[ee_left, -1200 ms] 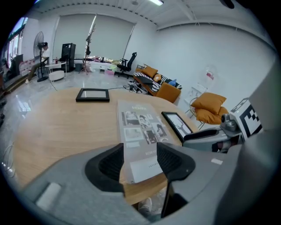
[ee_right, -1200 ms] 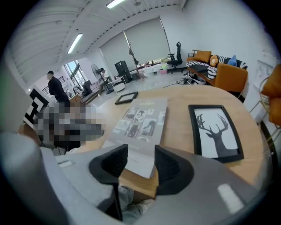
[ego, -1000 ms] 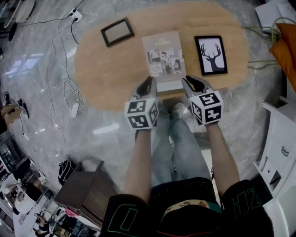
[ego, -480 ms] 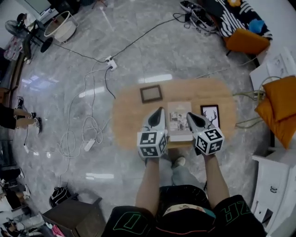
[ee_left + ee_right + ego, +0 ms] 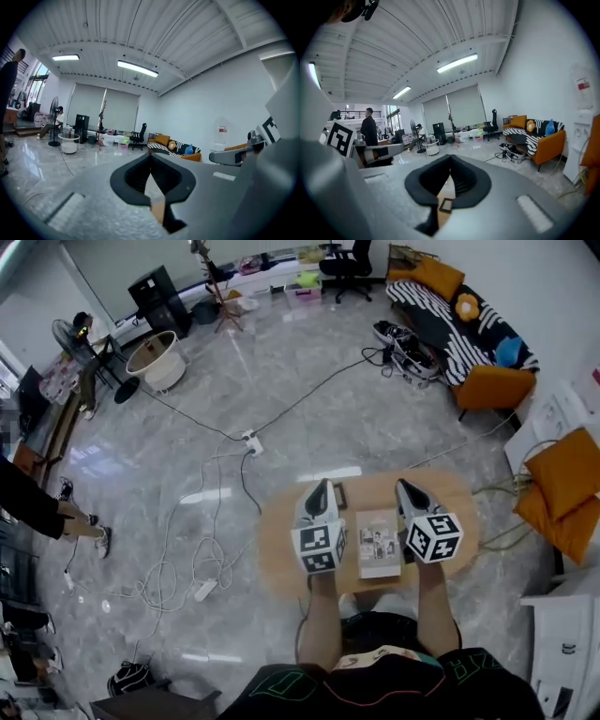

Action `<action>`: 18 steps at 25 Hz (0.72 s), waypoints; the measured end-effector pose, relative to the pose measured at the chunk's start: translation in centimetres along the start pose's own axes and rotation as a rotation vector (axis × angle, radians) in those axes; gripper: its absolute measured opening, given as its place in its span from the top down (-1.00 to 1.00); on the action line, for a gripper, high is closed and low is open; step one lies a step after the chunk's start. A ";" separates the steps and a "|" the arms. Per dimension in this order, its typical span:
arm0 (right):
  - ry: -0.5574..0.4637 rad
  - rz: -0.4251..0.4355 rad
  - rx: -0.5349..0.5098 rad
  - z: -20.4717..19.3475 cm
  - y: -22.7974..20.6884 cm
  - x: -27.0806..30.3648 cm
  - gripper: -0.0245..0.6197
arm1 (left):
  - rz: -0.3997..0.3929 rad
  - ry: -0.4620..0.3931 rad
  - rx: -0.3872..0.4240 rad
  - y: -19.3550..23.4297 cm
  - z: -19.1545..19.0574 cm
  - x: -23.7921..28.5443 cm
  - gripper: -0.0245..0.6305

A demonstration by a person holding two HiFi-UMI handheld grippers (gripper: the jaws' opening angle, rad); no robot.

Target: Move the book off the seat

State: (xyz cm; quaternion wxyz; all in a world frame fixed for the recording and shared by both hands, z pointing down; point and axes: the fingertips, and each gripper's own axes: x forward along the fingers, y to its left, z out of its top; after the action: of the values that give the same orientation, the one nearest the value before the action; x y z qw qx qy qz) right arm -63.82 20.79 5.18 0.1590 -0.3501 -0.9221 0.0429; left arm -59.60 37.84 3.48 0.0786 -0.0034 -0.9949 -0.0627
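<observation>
Both tools are held up in front of the person and point almost level into the room. The left hand-held gripper [image 5: 321,486] has its jaws pressed together with nothing between them. The right hand-held gripper [image 5: 402,487] is the same, closed and empty.

The book [image 5: 379,542] lies flat on the oval wooden worktop [image 5: 281,554], well below and between the two hand-held grippers, and neither touches it. I see no seat under it, so I judge that the moving is already done and little or nothing is left. The only seat I notice, a striped sofa [image 5: 448,322], stands well beyond the right hand-held gripper, and I can see no book on it.

Only the head view shows the book and the whole worktop. The two gripper views look across the room instead. They show the closed jaws from near, the ceiling lamps [image 5: 137,68], and below the right jaws a small dark frame [image 5: 446,205] on a strip of wood.
</observation>
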 end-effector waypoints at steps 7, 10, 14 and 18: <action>-0.063 -0.067 -0.107 4.8 0.8 -1.1 0.91 | -0.002 -0.056 0.073 -0.8 5.5 0.4 0.89; -0.109 -0.092 -0.133 7.5 0.4 -1.0 0.91 | -0.001 -0.093 0.113 -1.0 7.8 1.0 0.89; -0.154 -0.114 -0.175 8.9 -0.8 -1.2 0.91 | -0.004 -0.126 0.141 -1.6 8.7 1.8 0.89; -0.168 -0.146 -0.191 9.2 -1.4 -1.0 0.91 | -0.008 -0.129 0.143 -1.3 8.7 2.3 0.89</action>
State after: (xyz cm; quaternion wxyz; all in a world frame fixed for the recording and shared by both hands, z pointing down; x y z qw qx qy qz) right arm -66.98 19.38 -3.52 0.0500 -0.2909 -0.9550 -0.0279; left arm -63.24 37.64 -4.81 0.0141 0.0021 -0.9999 0.0083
